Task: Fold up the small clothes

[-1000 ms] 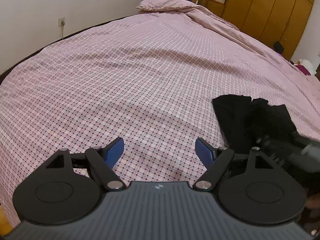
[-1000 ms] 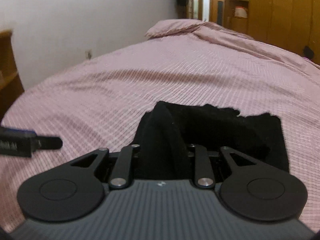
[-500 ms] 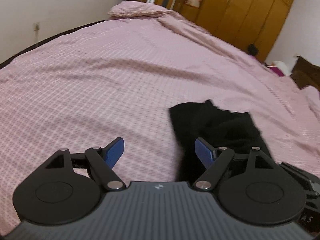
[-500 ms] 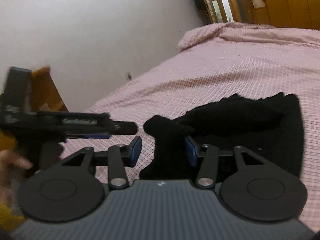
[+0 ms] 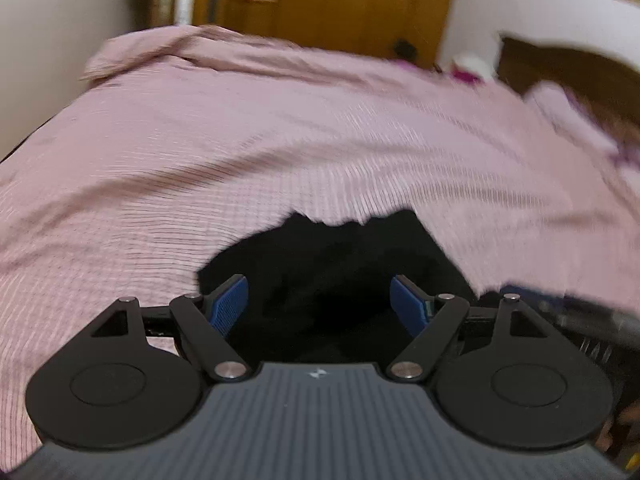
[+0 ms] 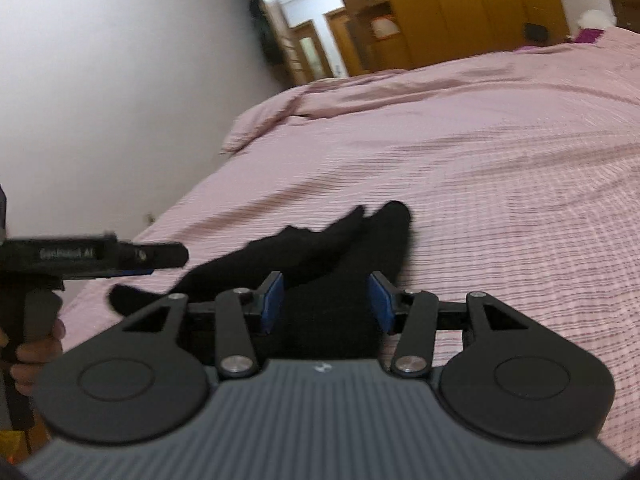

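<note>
A small black garment lies crumpled on the pink checked bedspread. My left gripper hovers over its near edge, its blue pads wide apart and open, with the cloth below them. In the right wrist view the same black garment stretches away from my right gripper. Its jaws stand apart with cloth lying between and under the pads, which do not pinch it. The left gripper shows at the left there, held by a hand. The left wrist view is blurred.
The bedspread runs far ahead and to the right. A bunched duvet or pillow lies at the far end. Wooden wardrobes and a doorway stand beyond. A white wall borders the left side, and a dark headboard the right.
My right gripper's jaws opened and let go of the raised black fold, which dropped onto the bed. My left gripper swung over the garment. Both views rolled.
</note>
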Available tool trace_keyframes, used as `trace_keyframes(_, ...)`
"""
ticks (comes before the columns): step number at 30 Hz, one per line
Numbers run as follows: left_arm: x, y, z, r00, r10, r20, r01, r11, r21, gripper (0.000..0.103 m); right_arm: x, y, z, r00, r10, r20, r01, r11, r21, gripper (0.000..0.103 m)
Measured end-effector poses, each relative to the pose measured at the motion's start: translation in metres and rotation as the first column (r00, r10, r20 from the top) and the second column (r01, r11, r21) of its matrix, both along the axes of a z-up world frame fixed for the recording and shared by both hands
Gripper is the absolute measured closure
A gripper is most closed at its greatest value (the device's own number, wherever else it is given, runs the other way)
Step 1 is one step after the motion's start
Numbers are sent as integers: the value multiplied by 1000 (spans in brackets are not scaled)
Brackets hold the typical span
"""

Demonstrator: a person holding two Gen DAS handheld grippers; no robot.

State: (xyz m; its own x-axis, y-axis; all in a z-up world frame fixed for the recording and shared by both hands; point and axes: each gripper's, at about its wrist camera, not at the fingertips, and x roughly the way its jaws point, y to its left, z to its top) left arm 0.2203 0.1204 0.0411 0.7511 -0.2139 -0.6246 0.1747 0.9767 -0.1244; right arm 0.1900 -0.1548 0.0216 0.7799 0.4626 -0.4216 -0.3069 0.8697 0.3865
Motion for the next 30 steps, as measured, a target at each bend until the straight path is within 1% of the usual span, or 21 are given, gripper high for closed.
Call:
trace_keyframes(1,7,-6,-7,999,-27,-17,28,999,25,21,3,-1,-2,1000,-7,-7,7,1000,0,52)
trace_keyframes(3,17,-15,-20,998,-48,-33,50,997,62,21,8,-2,-9,1000,-17,-18,17,1000,1,52)
trace_keyframes(4,19,-16,-26,999,-45,-24,47,996,75,26,10,-2,-11,1000,-16,-23,16,1000,2,52)
trace_keyframes(5,21,-16,-31,999,-39,-7,39,996,81,48,10,-1,-15,1000,-11,-28,11,1000,1,52)
trace_keyframes(6,23,-14,-35,1000,-30,1,30,997,76,64,10,0,-17,999,-8,-31,8,1000,-1,52)
trace_keyframes(7,23,-9,-36,1000,10,12,-11,999,46,80,11,0,-19,999,-6,-33,6,1000,0,52)
trace_keyframes(8,21,0,-35,998,54,32,-54,998,-11,88,12,0,-21,999,-5,-34,5,1000,2,52)
trace_keyframes(9,16,9,-33,994,94,52,-90,994,-70,91,12,0,-21,999,-2,-33,2,1000,6,52)
trace_keyframes(10,12,19,-31,987,145,68,-135,982,-131,91,12,-1,-22,1000,3,-30,-3,1000,9,52)
trace_keyframes(11,8,29,-31,977,203,69,-188,967,-173,91,12,-1,-22,1000,10,-26,-10,1000,8,52)
trace_keyframes(12,7,38,-34,965,255,58,-240,951,-196,91,12,0,-22,1000,16,-24,-16,1000,3,52)
trace_keyframes(13,8,46,-40,956,290,34,-277,939,-204,91,13,2,-24,999,21,-25,-21,1000,-1,52)
trace_keyframes(15,14,59,-52,951,305,-39,-306,926,-219,91,16,6,-28,999,30,-39,-30,1000,0,52)
trace_keyframes(17,12,69,-61,945,317,-81,-327,908,-260,90,16,9,-31,998,37,-48,-37,999,4,52)
trace_keyframes(18,10,72,-63,941,329,-83,-339,899,-276,90,16,10,-32,998,39,-47,-39,999,2,52)
trace_keyframes(21,4,78,-63,940,328,-95,-341,886,-313,88,14,12,-33,998,40,-49,-40,999,-5,52)
trace_keyframes(24,-14,90,-57,946,304,-111,-322,859,-398,84,13,11,-31,998,41,-55,-41,999,-6,52)
trace_keyframes(26,-25,95,-55,953,277,-126,-304,840,-450,73,13,10,-30,998,41,-57,-42,999,-1,52)
trace_keyframes(27,-31,95,-53,955,267,-130,-296,834,-466,70,13,10,-30,997,42,-58,-42,999,1,52)
trace_keyframes(29,-40,94,-52,957,255,-137,-289,829,-478,53,12,10,-31,998,39,-59,-39,999,1,52)
trace_keyframes(30,-43,93,-52,960,242,-143,-281,827,-487,49,11,10,-31,997,39,-59,-39,999,1,52)
